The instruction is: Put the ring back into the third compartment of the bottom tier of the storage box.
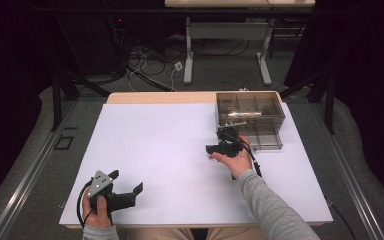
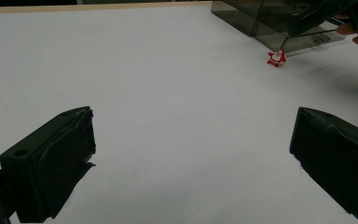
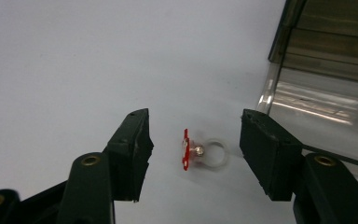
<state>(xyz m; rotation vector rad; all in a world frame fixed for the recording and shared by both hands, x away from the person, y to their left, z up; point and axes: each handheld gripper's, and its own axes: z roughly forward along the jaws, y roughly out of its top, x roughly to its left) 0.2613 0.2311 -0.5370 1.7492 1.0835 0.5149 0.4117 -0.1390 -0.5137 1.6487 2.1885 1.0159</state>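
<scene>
- Right gripper (image 3: 193, 140): jaws apart on either side of a red-and-white ring (image 3: 200, 151), not touching it.
- The ring lies on the white table (image 1: 170, 145), just beside the smoky clear box (image 1: 250, 117) at the gripper's 2 o'clock.
- Left gripper (image 1: 125, 182): jaws wide apart, empty, at the table's 7 o'clock, well apart from the ring (image 2: 277, 58).

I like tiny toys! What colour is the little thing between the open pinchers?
Red and white, with a clear ring behind; the right gripper view shows it best.
</scene>
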